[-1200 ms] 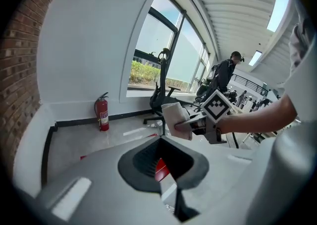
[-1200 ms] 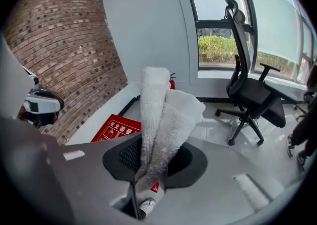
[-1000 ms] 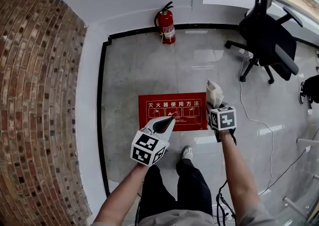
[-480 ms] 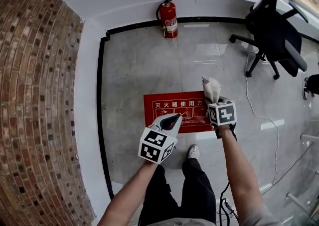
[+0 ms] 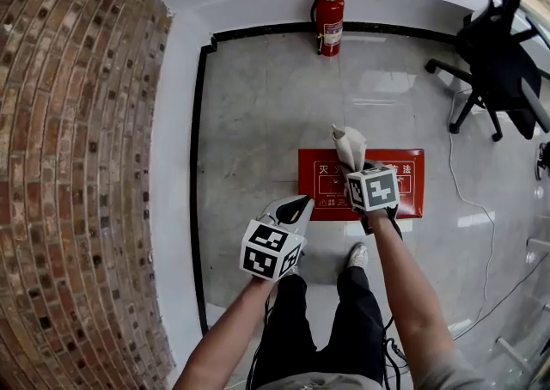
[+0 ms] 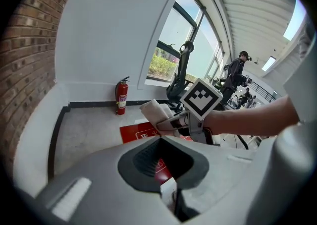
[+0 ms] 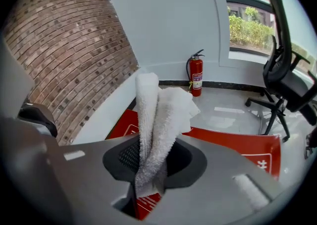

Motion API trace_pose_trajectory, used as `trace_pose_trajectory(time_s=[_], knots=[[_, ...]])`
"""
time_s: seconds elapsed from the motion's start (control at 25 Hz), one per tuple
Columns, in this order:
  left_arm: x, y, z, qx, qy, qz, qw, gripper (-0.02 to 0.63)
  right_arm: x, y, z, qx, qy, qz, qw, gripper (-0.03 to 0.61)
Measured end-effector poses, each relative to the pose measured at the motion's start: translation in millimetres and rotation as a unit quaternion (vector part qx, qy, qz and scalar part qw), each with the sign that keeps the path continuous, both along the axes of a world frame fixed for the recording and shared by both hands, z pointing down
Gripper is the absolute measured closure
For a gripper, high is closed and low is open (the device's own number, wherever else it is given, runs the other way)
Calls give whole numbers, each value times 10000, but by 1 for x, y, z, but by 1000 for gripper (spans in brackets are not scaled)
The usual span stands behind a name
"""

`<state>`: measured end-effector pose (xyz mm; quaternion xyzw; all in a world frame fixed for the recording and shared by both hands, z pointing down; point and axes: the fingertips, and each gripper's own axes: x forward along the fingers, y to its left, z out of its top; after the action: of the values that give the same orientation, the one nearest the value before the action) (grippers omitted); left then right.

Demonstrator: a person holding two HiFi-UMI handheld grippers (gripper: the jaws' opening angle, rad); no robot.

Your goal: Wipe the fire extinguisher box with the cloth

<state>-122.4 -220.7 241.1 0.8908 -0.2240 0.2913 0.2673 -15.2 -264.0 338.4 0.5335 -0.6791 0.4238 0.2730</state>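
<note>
Fire extinguisher box point(image 5: 404, 195) lies flat on the grey floor point(image 5: 258, 105), its red printed face up, just beyond the person's shoe point(image 5: 357, 255) and right of centre in the head view; that broad face is the easy surface to wipe from a standing reach. The fire extinguisher point(image 5: 329, 15) itself stands at the far wall, well apart from the box.

The right gripper point(image 5: 353, 167) hangs over the middle of the box, angled downward, its jaws pinching the cloth point(image 5: 347, 144). The right gripper view shows the white towelling clamped low between the jaws, with most of it standing out past the tips as a loose folded wad; held this way, the soft bulk and not the hard jaws would meet the lid first. From the left gripper view, the cloth seems to be above the box and not yet on it; wiping, I judge, has not begun.

The left gripper point(image 5: 295, 205) sits nearer and to the left, beside the box's left end; its jaws are pressed together with nothing between them. It probably waits there out of the cloth's path, ready to steady the box.

A brick wall point(image 5: 77, 165) curves along the left; an office chair point(image 5: 503, 53) stands far right, clear of the work.
</note>
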Motion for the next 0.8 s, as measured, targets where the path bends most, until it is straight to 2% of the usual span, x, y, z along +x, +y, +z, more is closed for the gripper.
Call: trace_pose_trajectory(time_s=[0.24,0.44,0.64,0.8], knots=[[-71,-14,2,27,-23,-192,9998,612,-78,-26,1,84,-2,-205,9998,462],[-127,-17,7,-9,-14,-330,9995,612,-120,-40,2,124,47,-113,9998,461],[-163,-8,10,-88,-21,-368,9993,613,-176,-34,-5,97,-904,-135,9958,460],[-173,1,13,-122,-20,-268,9996,612,-210,-5,-7,94,-1018,-199,9946,460]])
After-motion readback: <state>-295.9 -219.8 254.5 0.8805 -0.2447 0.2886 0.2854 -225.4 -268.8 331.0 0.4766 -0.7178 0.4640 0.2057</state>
